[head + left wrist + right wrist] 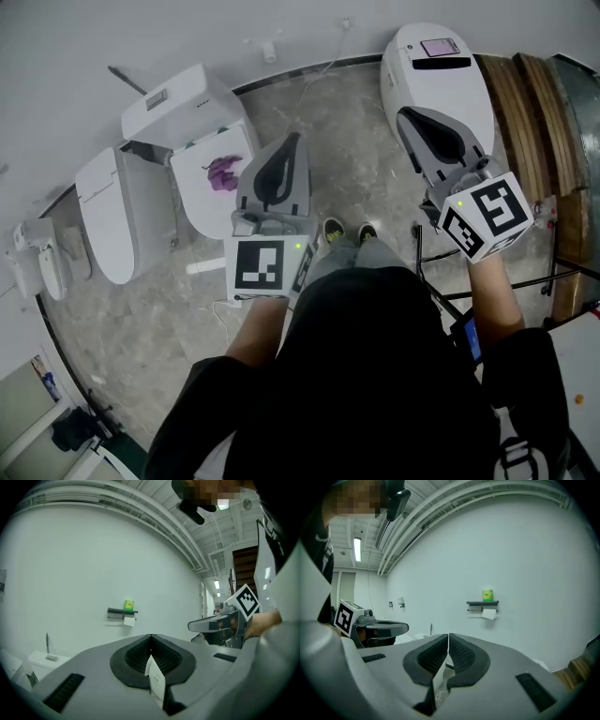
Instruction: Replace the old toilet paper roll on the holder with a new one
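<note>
A dark toilet paper holder (122, 613) is fixed to the white wall far ahead, with a green pack (128, 604) on top and a white sheet of paper (129, 621) hanging below. The right gripper view shows the same holder (483, 604), green pack (487, 595) and paper (489, 614). My left gripper (151, 639) and right gripper (448, 637) are both shut with nothing held, pointing level at that wall, well short of it. In the head view the left gripper (295, 141) and right gripper (405, 114) are held side by side in front of the person.
A white toilet (211, 178) with its lid (103, 220) raised and its tank (173, 98) stands at the left. A second white toilet (441, 70) is at the upper right. Wooden boards (525, 122) and a black metal frame (506, 281) are at the right.
</note>
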The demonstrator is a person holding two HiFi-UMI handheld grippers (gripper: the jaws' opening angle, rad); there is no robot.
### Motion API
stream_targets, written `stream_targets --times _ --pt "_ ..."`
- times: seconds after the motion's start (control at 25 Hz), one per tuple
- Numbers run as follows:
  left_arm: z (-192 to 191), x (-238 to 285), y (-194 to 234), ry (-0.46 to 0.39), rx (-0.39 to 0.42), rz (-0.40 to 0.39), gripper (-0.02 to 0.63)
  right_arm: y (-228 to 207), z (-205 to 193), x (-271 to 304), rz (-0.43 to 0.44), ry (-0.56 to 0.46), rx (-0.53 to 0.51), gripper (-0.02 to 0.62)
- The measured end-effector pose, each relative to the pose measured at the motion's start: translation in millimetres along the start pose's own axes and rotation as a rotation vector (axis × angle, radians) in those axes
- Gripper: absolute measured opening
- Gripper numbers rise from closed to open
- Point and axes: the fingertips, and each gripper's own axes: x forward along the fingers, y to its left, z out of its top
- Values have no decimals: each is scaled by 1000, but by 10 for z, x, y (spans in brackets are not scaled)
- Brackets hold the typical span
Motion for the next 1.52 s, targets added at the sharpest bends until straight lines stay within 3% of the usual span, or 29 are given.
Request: stream_targets --times 0.56,1.16,1.52 --pt "181 210 237 -25 12 42 23 -92 116 433 64 -2 -39 20" --pt "407 1540 153 18 74 67 23 -1273 209 969 124 -43 33 20" --pt "433 1869 119 52 108 77 23 -1595 235 1087 138 -71 77 20"
